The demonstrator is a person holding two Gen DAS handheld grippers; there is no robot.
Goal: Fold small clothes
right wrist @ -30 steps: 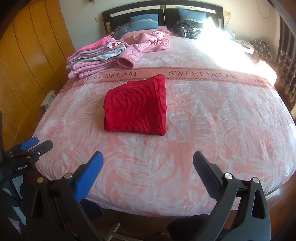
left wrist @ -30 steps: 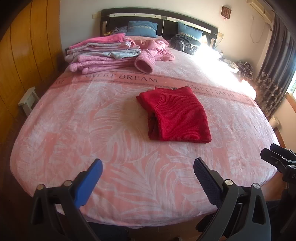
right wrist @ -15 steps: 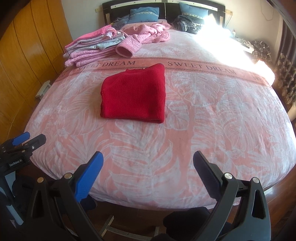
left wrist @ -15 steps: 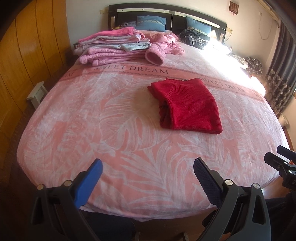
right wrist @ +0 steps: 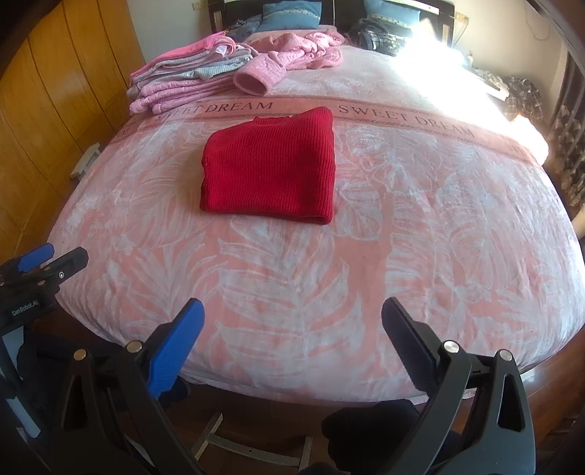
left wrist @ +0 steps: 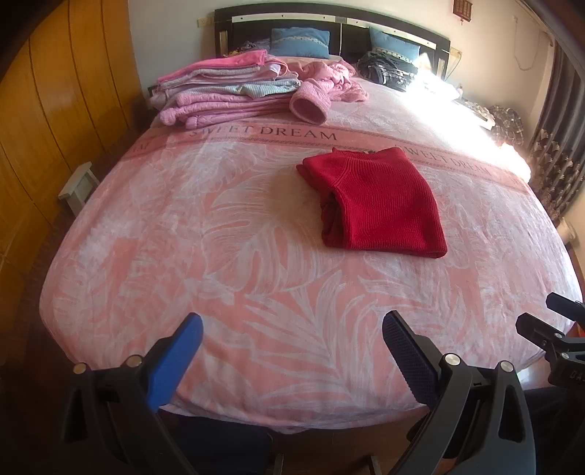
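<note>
Red sweater [right wrist: 270, 168] lies folded into a neat rectangle, just this side of the bedspread's lettered band [right wrist: 402, 117]. Beyond the band, a folded stack [right wrist: 186, 80] sits beside a crumpled pink garment [right wrist: 292, 54], probably next. My left gripper [left wrist: 292, 350] and right gripper [right wrist: 292, 339] both gape wide, empty.

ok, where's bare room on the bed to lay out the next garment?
Free: the wide band of pink bedspread between the folded red sweater and the foot edge, and the stretch right of the sweater. Also the patch left of it, below the lettered strip. Crowded: the headboard end, with the stack of folded pink clothes, a crumpled pink garment and a dark garment.
</note>
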